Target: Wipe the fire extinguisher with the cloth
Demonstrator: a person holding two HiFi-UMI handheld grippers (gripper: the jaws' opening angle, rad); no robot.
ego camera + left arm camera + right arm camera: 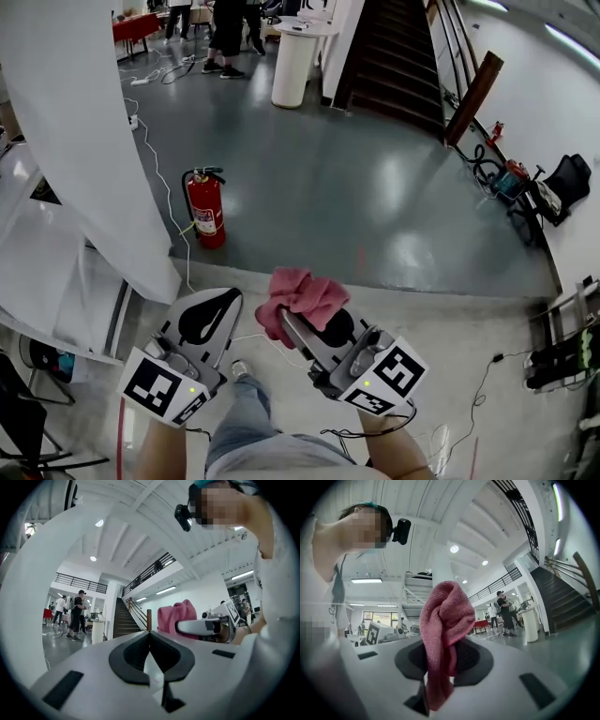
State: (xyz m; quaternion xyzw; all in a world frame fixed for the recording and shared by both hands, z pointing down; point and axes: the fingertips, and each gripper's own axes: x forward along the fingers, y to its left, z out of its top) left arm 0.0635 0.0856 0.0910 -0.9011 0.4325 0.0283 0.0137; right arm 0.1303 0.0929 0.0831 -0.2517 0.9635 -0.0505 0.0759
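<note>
Pink terry cloth point(443, 630), soft and limp, is pinched mid-fold in the right gripper point(440, 665). Left gripper point(149, 639) closed, empty. Red cylindrical fire extinguisher point(206, 208) stands upright on the grey floor point(375, 187), well ahead; judged heavy, smooth, best steadied at the neck.

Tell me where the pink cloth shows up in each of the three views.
Head view: pink cloth at lower centre, clamped in the right gripper.
Left gripper view: pink cloth right of centre, beyond the shut left gripper.
Right gripper view: pink cloth at centre, hanging down between the jaws.
Shared landmark: the dark staircase, at top right, left of centre and far right in turn.
</note>
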